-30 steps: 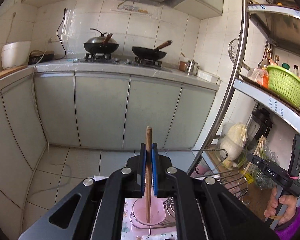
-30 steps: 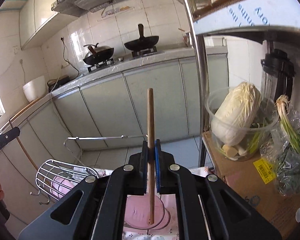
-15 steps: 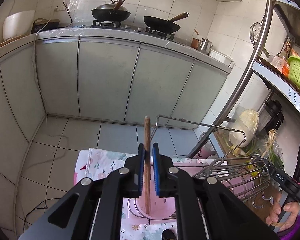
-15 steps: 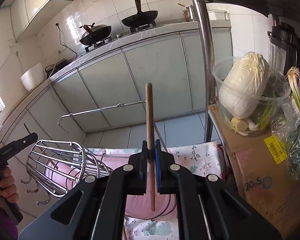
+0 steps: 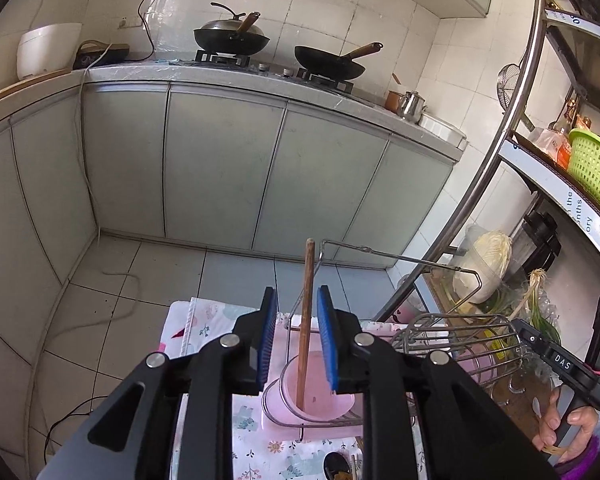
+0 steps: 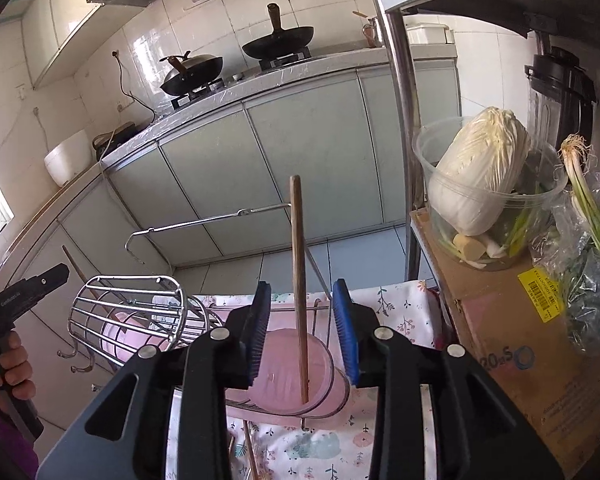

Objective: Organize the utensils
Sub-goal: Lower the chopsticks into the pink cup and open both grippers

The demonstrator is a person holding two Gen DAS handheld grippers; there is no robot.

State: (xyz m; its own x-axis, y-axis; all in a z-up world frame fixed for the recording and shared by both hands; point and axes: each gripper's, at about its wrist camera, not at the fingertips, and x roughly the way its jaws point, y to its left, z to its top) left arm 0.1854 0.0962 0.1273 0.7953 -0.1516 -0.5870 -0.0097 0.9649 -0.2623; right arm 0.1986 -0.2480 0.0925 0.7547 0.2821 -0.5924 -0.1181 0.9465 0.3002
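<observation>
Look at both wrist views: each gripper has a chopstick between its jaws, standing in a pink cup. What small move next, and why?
Probably lift both grippers straight back. Their jaws have just been opening, and each chopstick stands free in its pink cup, untouched by the pads.

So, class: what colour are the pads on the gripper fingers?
Blue pads, clearest in the right wrist view.

Two black woks (image 5: 231,38) (image 5: 329,65) sit on the stove, white rice cooker (image 5: 46,54) at the counter's left end. Shelf side — napa cabbage (image 6: 480,168) in a clear tub, green basket (image 5: 596,178) above, black blender (image 6: 562,92), scallions (image 6: 592,200) — cardboard box (image 6: 512,340) underneath.
</observation>
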